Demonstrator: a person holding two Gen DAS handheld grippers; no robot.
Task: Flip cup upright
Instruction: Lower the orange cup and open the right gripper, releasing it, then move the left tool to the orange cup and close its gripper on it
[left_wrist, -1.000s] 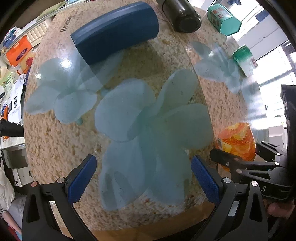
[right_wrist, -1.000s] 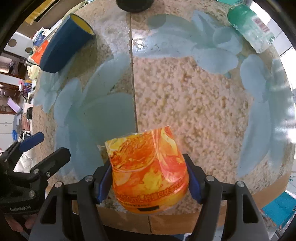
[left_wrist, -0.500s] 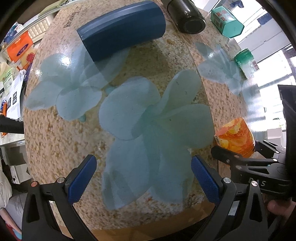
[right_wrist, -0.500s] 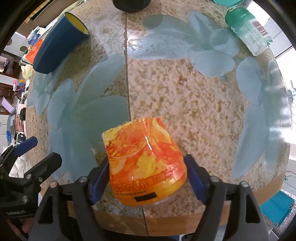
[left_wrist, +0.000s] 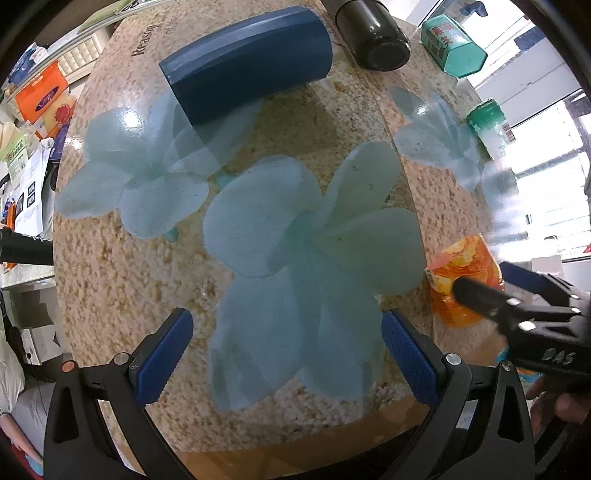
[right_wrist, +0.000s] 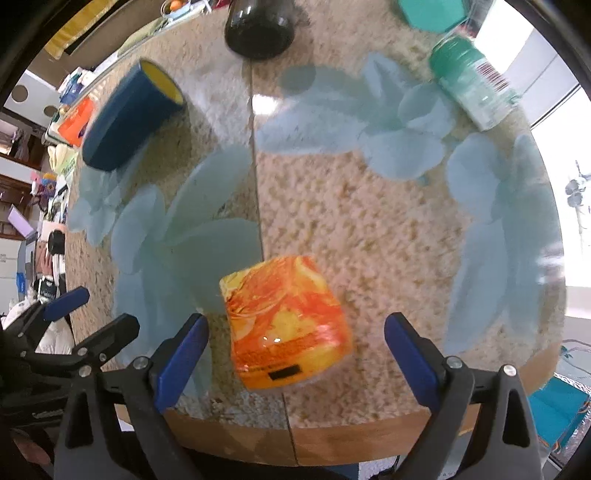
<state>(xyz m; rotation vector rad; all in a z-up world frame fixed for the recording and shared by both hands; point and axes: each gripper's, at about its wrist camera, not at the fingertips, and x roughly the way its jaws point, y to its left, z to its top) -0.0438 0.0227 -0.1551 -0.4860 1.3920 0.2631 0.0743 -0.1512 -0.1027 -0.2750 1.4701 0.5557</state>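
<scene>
In the right wrist view's lower centre, the orange cup (right_wrist: 286, 321) sits on the surface (right_wrist: 369, 229) between the spread-apart right gripper (right_wrist: 295, 354); near the edge, a nudge could topple it.

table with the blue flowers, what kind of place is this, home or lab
Probably a lived-in home or small office, not a lab. The table is glossy speckled stone printed with flowers, carrying everyday items: an orange cup, a blue cup on its side and a green-capped bottle. Cluttered shelves with boxes stand behind it.
</scene>
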